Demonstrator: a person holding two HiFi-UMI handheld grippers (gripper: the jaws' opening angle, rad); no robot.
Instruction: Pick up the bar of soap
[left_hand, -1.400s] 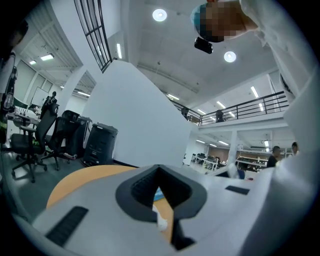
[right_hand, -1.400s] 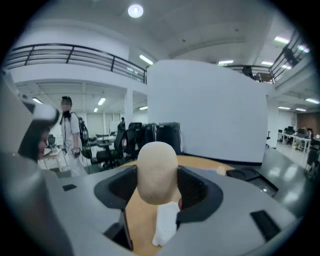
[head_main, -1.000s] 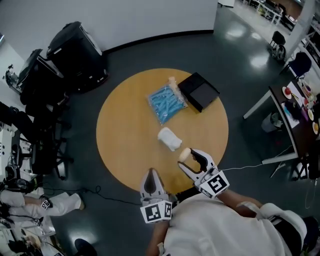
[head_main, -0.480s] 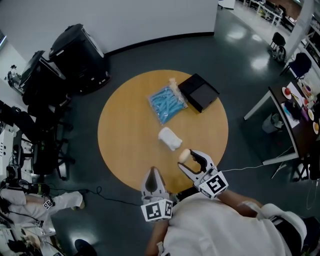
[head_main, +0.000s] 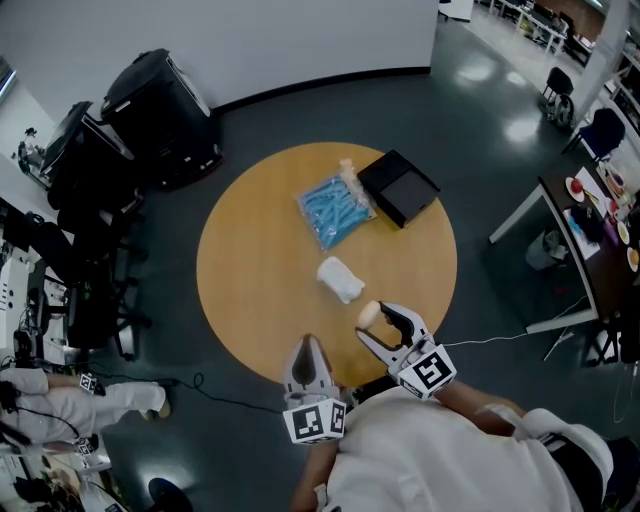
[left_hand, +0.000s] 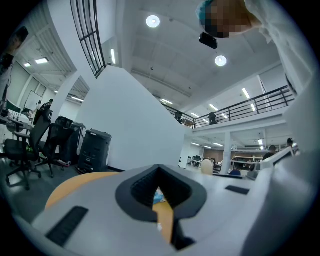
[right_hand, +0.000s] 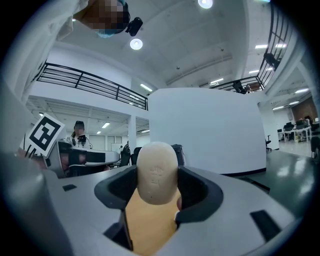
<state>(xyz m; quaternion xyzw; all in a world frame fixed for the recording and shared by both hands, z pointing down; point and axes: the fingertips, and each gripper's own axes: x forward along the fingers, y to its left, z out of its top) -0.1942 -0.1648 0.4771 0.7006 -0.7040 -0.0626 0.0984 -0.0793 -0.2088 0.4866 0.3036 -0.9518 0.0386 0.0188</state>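
Far side of the round wooden table (head_main: 240, 290), the flat black box (head_main: 398, 185) sits to the right, with the blue plastic packet (head_main: 334, 208) just beside it on the left. The white crumpled cloth (head_main: 341, 278) lies nearer, mid-table. Nearer again, the right claw (head_main: 378, 318) holds the pale oval bar of soap (head_main: 369, 312) over the near edge. The left claw (head_main: 308, 362) is just to its left.

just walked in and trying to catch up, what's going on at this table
A person stands at the round wooden table with a gripper in each hand. The right gripper is shut on the beige bar of soap, near the table's closest edge. The left gripper sits beside it, shut and empty. A white bundle, a blue packet and a black box lie farther out on the table.
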